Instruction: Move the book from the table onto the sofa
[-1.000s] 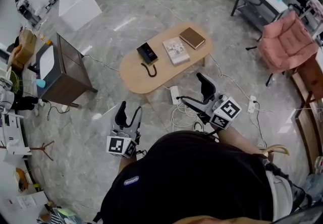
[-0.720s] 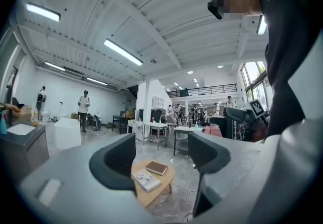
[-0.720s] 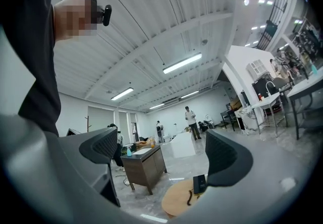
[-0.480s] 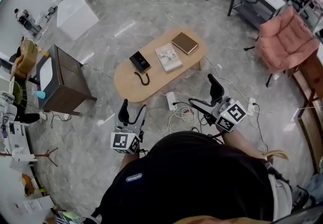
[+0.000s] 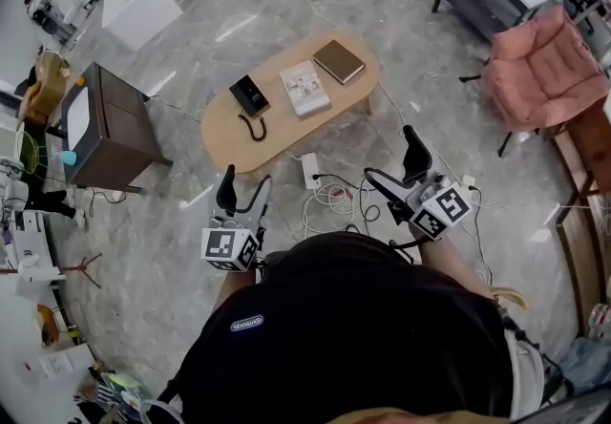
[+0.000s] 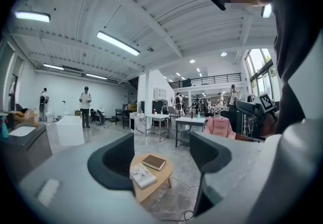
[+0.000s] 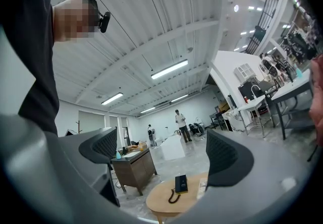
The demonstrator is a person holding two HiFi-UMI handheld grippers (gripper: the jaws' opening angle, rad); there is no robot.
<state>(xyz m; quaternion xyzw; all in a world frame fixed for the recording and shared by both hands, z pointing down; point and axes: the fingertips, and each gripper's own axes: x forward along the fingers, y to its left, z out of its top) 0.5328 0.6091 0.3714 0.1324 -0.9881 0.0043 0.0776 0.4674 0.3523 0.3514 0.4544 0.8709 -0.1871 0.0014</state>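
Both arms held out in front of the body, L gripper [image 5: 245, 187] and R gripper [image 5: 391, 160] pointing fwd and well apart from each other. L jaws stand wide apart w/ nothing between them. R jaws have just been opening, now spread wide too, nothing gripped, sitting on a slant vs the L ones.

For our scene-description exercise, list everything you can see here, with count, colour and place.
oval light wooden table: one, tan, mid-floor
brown hardcover book: one, brown, table's far end
white illustrated magazine: one, white, beside the book
black corded telephone: one, black, table's middle
dark wooden cabinet: one, brown, left
pink padded sofa chair: one, pink, right
white power strip: one, white, floor by table
left tool: one, black jaws apart, empty
right tool: one, black jaws just opened wider, empty
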